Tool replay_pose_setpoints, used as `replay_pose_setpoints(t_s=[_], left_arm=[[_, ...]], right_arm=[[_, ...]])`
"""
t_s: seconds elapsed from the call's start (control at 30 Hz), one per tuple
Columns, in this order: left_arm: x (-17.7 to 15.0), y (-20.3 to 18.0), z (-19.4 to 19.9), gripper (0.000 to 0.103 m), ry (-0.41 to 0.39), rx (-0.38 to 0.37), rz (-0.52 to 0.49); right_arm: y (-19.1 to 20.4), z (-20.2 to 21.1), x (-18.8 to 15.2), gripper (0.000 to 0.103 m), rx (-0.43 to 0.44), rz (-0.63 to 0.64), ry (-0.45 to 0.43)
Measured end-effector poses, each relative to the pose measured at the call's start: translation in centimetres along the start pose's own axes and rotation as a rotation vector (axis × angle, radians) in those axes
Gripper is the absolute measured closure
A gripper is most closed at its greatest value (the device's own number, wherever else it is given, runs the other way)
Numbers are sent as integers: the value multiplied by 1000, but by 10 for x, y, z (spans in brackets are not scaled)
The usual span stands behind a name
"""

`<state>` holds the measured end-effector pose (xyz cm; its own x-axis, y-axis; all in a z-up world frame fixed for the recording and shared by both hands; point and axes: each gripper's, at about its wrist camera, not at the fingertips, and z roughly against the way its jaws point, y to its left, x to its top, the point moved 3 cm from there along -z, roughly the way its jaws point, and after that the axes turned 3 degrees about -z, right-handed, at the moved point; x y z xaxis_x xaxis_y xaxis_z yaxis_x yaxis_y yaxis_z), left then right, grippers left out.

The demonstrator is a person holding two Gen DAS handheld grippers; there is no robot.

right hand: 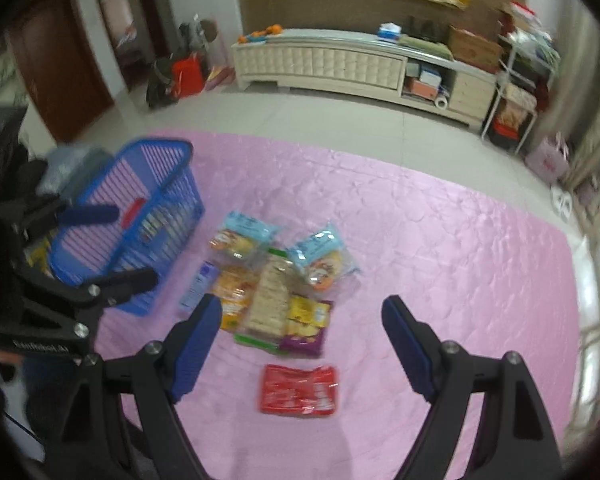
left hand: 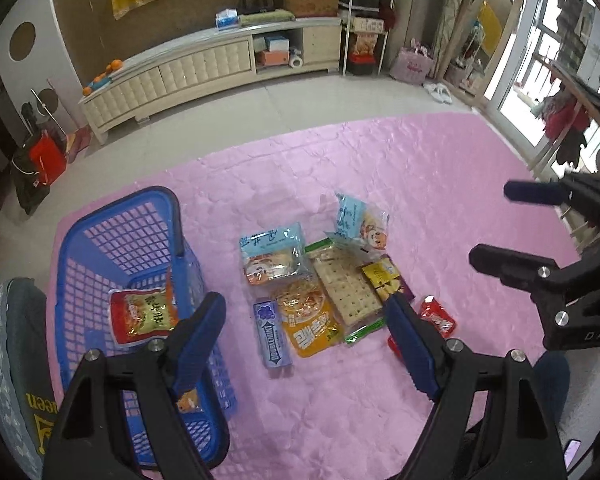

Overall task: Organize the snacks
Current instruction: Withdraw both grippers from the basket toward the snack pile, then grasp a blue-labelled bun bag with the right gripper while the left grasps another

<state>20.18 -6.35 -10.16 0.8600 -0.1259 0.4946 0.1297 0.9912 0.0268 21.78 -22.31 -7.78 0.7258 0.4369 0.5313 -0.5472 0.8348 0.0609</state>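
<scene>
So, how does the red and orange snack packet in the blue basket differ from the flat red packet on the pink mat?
The red and orange foil snack packet lies inside the blue plastic lattice basket; the flat red foil packet lies loose on the pink quilted mat. The basket packet shows orange and green print; the mat packet is almost all red. The mat packet sits apart from the snack pile. Both are glossy and lie flat.

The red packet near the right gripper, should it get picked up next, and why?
Probably yes: lower the open right gripper onto the red packet. It lies alone on the pink mat, nearest that gripper, apart from the pile, and the blue basket has room, holding only a few packets.
</scene>
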Motion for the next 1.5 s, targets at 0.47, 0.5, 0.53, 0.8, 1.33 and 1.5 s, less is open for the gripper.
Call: replay_pose_setpoints(t_s=[0.47,0.5,0.53,0.8,1.33,1.5], left_arm=[[12,6,-89,22,173,39,-11],[13,7,-96,22,185,46,-13],[14,8,-103,23,195,55,-12],[22,25,-147,23,278,64,30],[41,44,-199,22,356,50,51],[48,45,-213,19,366,86,41]], right_arm=[[-22,-86,3,16,72,155,111],[-23,-92,3,16,80,166,119],[-23,-99,3,16,86,181,127],[-24,-142,12,16,104,260,170],[-32,-183,28,16,309,246,257],[-31,-179,27,16,297,238,249]])
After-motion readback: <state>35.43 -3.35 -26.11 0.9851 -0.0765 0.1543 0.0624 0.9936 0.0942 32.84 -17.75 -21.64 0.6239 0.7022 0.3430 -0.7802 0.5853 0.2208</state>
